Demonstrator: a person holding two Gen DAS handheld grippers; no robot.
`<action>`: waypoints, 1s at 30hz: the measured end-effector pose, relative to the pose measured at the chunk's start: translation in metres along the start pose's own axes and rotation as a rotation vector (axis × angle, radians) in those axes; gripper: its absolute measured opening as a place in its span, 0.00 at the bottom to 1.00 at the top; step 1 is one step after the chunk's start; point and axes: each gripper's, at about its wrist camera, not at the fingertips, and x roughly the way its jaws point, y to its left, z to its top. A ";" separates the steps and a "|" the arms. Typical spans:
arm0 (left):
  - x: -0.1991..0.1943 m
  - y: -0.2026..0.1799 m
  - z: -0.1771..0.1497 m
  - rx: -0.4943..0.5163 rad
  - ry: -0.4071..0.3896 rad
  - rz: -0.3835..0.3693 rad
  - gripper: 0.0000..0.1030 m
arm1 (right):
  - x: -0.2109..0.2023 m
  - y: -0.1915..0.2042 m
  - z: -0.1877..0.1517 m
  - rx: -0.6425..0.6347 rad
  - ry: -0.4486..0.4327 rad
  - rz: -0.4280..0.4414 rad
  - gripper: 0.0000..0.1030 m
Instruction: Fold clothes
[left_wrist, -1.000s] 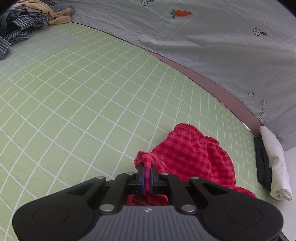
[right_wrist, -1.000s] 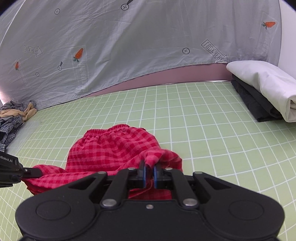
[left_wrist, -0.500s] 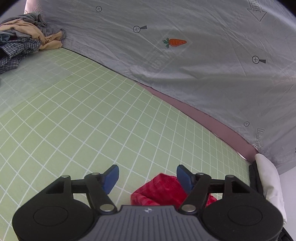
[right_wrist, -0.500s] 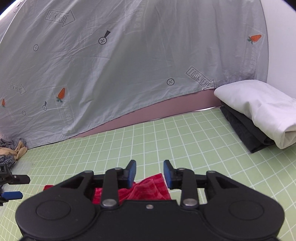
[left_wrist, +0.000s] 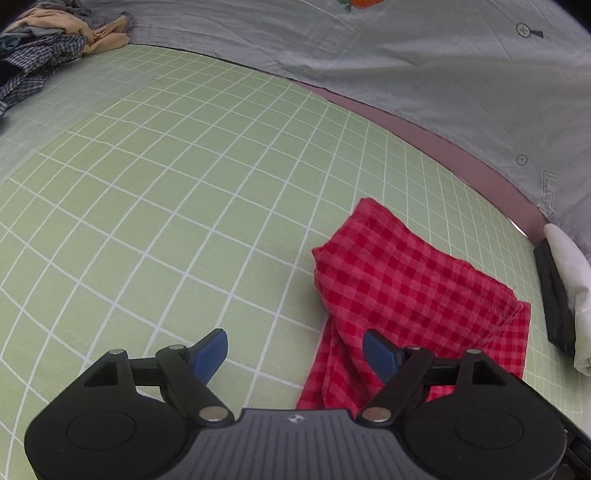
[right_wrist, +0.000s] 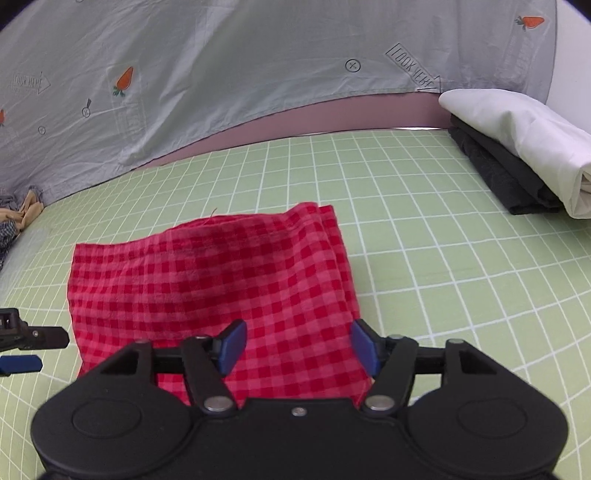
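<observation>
Left wrist view showed the left gripper (left_wrist: 294, 350) with its blue-padded jaws spread wide and nothing between them, poised over the green grid-lined mat (left_wrist: 177, 206). The red checked garment (left_wrist: 413, 295) lay folded on the mat just ahead and to the right, its near edge running under the right-hand finger; whether that finger touched the cloth could not be told. At the far left a heap of unfolded clothes (left_wrist: 48, 48) sat against the grey printed sheet (left_wrist: 406, 66) that hung behind the mat, and at the far right a stack of folded clothes (left_wrist: 565, 288), white on top of black, lay well apart from the red piece. From the right wrist view, the right gripper (right_wrist: 297, 349) was likewise wide open and empty, above the near edge of the same red checked garment (right_wrist: 221, 280), which lay flat in a rough rectangle. The left gripper's tips (right_wrist: 26, 350) appeared at the left edge, just beside the cloth's corner.
</observation>
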 end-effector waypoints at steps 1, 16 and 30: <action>0.004 -0.005 0.000 0.026 0.009 -0.001 0.80 | 0.003 0.004 0.000 -0.016 0.002 -0.006 0.72; 0.059 -0.050 0.014 0.263 0.031 -0.086 0.86 | 0.049 0.017 0.006 -0.069 0.007 -0.011 0.84; 0.065 -0.066 0.010 0.222 0.098 -0.206 0.19 | 0.042 0.021 0.013 0.053 -0.005 0.118 0.13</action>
